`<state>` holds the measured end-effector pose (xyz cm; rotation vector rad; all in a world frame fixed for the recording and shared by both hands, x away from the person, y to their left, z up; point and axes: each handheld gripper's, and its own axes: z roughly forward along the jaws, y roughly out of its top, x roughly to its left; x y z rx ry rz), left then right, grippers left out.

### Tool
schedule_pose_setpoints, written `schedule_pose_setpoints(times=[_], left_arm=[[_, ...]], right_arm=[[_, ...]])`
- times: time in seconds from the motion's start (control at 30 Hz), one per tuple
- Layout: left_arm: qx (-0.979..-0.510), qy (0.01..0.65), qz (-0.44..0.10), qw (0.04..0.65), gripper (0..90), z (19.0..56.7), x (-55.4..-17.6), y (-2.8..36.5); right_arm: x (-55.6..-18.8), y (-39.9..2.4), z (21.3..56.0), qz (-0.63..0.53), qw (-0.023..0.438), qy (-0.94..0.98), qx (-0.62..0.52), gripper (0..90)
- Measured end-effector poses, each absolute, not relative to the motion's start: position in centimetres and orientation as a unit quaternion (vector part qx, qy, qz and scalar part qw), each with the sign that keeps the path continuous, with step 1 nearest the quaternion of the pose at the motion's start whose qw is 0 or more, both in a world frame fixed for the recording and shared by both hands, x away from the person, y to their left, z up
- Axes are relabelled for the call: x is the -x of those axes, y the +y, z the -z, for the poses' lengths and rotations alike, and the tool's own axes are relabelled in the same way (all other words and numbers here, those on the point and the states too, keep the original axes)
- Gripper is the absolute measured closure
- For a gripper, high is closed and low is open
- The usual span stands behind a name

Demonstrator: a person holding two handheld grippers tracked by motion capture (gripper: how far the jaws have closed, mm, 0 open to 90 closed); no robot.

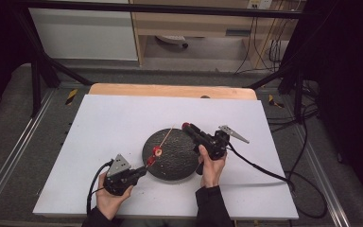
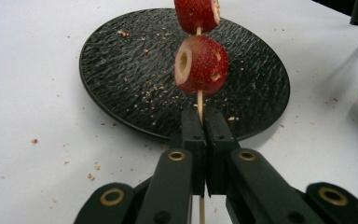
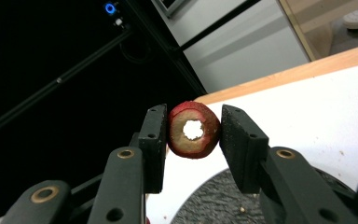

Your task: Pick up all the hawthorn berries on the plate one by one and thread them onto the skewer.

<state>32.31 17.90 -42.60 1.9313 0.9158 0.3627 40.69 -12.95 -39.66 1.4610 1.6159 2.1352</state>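
A black round plate (image 1: 179, 163) lies mid-table on the white sheet. At the plate's near-left edge, my left gripper (image 1: 143, 171) is shut on the lower end of a thin wooden skewer (image 2: 199, 100), which slants up and away over the plate. Two red cored fruit pieces are threaded on the skewer, a lower piece (image 2: 200, 65) and an upper piece (image 2: 196, 14); in the high view one fruit piece (image 1: 157, 152) shows over the plate. Above the plate's far-right rim, my right gripper (image 1: 187, 126) is shut on a third red fruit ring (image 3: 193, 130) with a hole through its core.
The white sheet (image 1: 104, 127) covers a wooden table whose far edge (image 1: 170, 90) shows. Small crumbs (image 2: 93, 176) dot the sheet and the plate. Cables (image 1: 264, 170) trail right from the right gripper. Black frame bars (image 1: 42, 71) stand at the table's far corners.
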Motion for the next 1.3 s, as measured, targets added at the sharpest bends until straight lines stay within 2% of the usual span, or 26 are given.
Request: schedule_pose_setpoints(times=[0.63, 1.3], left_arm=[[-0.784, 0.362, -0.141, 0.485, 88.2, 43.2, -31.6, 16.2], [-0.779, 0.361, -0.14, 0.493, 88.2, 43.3, -31.4, 15.7]], right_arm=[[-41.1, -12.6, 40.2, -0.742, 0.057, 0.464, -0.48, 62.6], [-41.1, -12.1, 40.8, -0.754, 0.045, 0.444, -0.482, 62.6]])
